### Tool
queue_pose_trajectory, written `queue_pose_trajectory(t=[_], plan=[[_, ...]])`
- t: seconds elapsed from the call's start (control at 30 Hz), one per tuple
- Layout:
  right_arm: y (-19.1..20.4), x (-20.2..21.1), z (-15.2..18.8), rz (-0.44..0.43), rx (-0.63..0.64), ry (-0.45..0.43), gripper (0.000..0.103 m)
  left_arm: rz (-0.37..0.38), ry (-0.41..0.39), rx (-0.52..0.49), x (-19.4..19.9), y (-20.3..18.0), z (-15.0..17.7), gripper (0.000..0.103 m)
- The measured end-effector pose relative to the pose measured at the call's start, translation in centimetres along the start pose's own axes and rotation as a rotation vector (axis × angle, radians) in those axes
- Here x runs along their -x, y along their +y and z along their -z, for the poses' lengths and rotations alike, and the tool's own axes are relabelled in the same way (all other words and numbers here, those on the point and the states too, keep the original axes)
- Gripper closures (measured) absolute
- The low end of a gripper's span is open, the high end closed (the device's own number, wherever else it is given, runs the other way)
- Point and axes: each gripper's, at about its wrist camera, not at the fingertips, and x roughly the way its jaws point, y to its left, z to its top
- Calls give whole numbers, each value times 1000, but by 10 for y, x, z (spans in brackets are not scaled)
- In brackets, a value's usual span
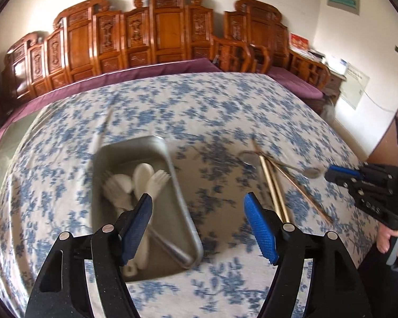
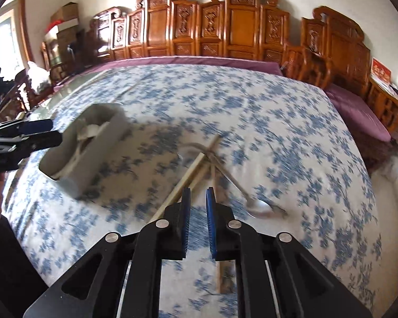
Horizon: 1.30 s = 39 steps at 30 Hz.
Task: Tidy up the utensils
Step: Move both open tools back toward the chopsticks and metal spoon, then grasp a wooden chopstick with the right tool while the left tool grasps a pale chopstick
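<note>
Surface: table under a blue-flowered white cloth [image 1: 199, 100].
Left, near: metal tray [image 1: 184, 206] holding white plastic cutlery [image 1: 143, 177].
Right: crossed pile of chopsticks [image 1: 274, 190] and metal spoons [image 2: 262, 208], well apart from the tray.
</note>
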Motion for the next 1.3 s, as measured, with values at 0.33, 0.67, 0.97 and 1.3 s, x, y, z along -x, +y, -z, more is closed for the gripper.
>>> queue_pose_trajectory(t=[0.33, 0.67, 0.97, 1.3], plan=[[-15, -34, 20, -8, -4, 94, 89, 45, 55, -72, -20, -44, 15, 34], [-16, -68, 31, 1, 14, 185, 89, 60, 108, -118, -36, -68, 29, 34], [-11, -67, 31, 10, 49, 181, 96, 82, 174, -124, -60, -82, 42, 34], [-11, -64, 32, 12, 35, 180, 97, 74, 218, -172, -77, -102, 57, 49]])
